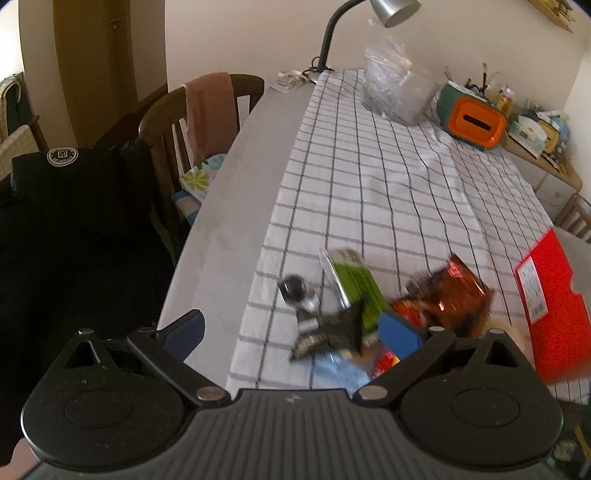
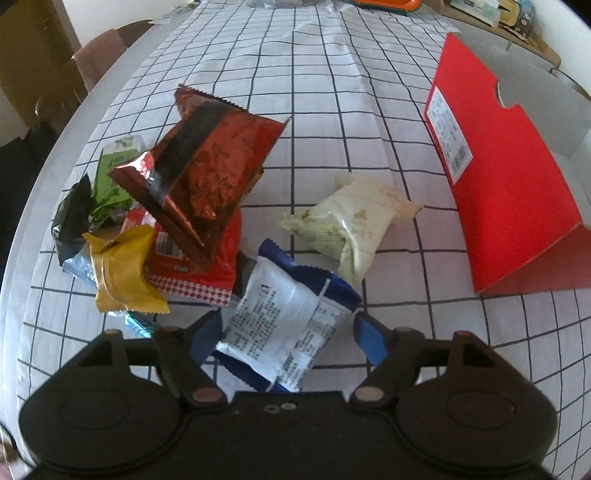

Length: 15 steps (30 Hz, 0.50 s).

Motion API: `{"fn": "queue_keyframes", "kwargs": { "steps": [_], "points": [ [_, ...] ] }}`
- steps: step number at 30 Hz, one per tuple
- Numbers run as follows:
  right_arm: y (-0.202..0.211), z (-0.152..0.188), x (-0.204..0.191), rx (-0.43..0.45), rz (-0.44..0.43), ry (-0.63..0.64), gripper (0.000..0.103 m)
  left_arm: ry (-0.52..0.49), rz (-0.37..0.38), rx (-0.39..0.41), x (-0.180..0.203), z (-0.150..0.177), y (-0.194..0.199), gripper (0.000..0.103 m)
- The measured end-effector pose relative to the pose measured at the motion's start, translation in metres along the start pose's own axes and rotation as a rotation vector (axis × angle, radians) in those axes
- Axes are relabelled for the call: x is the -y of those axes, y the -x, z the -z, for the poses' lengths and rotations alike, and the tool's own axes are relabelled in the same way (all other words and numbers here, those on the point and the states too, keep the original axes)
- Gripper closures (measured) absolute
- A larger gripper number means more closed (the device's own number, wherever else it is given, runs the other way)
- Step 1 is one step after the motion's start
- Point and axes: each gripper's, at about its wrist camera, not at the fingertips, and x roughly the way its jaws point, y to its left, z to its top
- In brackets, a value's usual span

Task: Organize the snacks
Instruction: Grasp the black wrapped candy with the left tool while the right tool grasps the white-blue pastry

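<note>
The right gripper (image 2: pixel 286 334) has its fingers half open around the blue and white snack bag (image 2: pixel 284 328), but they may not be squeezing it yet. That bag lies near the red box (image 2: pixel 513 192), just left of it. Squeeze gently at the middle. The left gripper (image 1: pixel 291 328) is wide open and holds nothing.

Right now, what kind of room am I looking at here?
Most likely a home dining room: a table under a checked cloth, wooden chairs pulled up to it, a desk lamp, and household clutter on the side shelf.
</note>
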Motion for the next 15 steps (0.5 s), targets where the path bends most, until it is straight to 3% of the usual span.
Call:
{"fn": "queue_keyframes", "kwargs": {
  "steps": [4, 15],
  "points": [
    [-0.001, -0.005, 0.003, -0.003, -0.015, -0.015, 0.045, 0.02, 0.028, -0.042, -0.01, -0.014, -0.023, 0.004],
    [0.004, 0.001, 0.018, 0.003, -0.04, -0.05, 0.054, 0.2, 0.273, -0.31, -0.025, -0.021, -0.091, 0.007]
  ]
}}
